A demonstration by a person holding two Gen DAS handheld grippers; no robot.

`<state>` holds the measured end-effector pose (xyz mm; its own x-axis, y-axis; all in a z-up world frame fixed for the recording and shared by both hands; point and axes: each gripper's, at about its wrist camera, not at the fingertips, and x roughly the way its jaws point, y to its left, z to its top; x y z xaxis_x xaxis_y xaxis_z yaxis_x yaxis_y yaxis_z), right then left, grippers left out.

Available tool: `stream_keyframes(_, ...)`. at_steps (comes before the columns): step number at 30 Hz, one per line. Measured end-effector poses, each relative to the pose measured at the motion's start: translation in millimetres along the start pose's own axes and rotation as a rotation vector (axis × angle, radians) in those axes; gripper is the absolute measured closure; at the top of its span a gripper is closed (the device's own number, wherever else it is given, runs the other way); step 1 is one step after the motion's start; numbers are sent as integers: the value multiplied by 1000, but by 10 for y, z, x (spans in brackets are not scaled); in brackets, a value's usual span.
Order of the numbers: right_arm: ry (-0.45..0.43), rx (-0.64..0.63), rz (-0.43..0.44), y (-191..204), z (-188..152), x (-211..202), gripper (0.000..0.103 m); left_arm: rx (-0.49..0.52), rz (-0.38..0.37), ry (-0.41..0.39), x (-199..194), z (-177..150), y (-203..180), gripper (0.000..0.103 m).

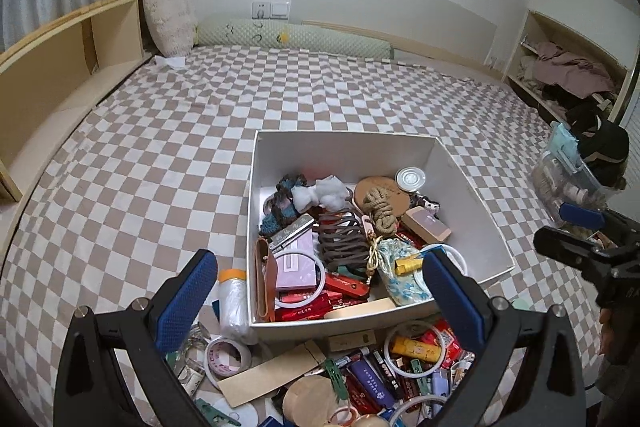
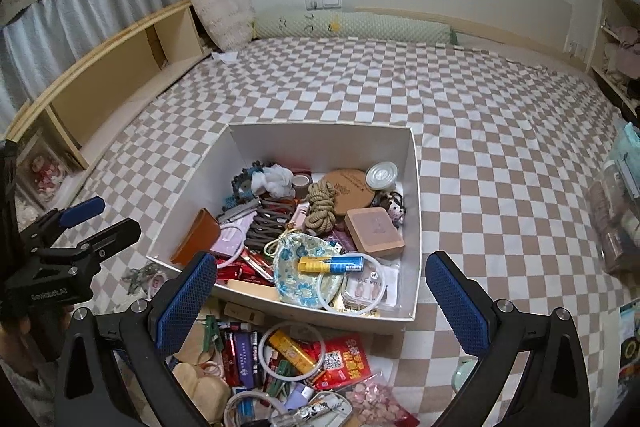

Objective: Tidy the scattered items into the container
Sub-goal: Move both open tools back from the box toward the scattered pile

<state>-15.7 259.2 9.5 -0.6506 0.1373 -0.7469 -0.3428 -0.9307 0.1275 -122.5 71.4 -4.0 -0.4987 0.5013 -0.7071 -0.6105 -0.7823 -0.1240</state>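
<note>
A white open box [image 1: 344, 151] [image 2: 320, 143] sits on the checkered bed, holding several small items: a rope coil [image 1: 382, 213], a floral pouch [image 2: 308, 267] and a brown wallet [image 2: 198, 237]. A loose pile [image 1: 360, 379] [image 2: 280, 359] lies in front of the box, with a tape roll [image 1: 228, 351], a yellow tube [image 1: 416, 347], a white ring [image 2: 290, 351] and a red packet [image 2: 344, 359]. My left gripper [image 1: 320, 301] [image 2: 108, 221] hangs open over the pile's left part. My right gripper [image 2: 320, 301] [image 1: 560, 229] is open above the pile's right part. Neither holds anything.
A plastic-wrapped roll with an orange cap [image 1: 234, 303] leans on the box's left wall. A clear storage bin [image 1: 568, 183] [image 2: 620, 219] stands at the bed's right edge. Wooden shelves [image 1: 60, 67] run along the left, with a pillow [image 1: 168, 19] and a green bolster [image 1: 296, 39] at the far end.
</note>
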Motion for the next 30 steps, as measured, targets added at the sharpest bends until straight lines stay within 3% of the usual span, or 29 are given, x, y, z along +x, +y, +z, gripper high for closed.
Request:
stream_keyframes(16, -93, 110, 45, -205, -135, -530, 0, 19, -1, -95, -625, -69, -53, 0)
stream_keyframes(26, -93, 120, 44, -246, -394, -701, 0, 70, -22, -104, -783, -318, -99, 0)
stream_keyframes(30, -90, 135, 61, -252, -492, -751, 0, 132, -30, -145, -842, -455, -190, 0)
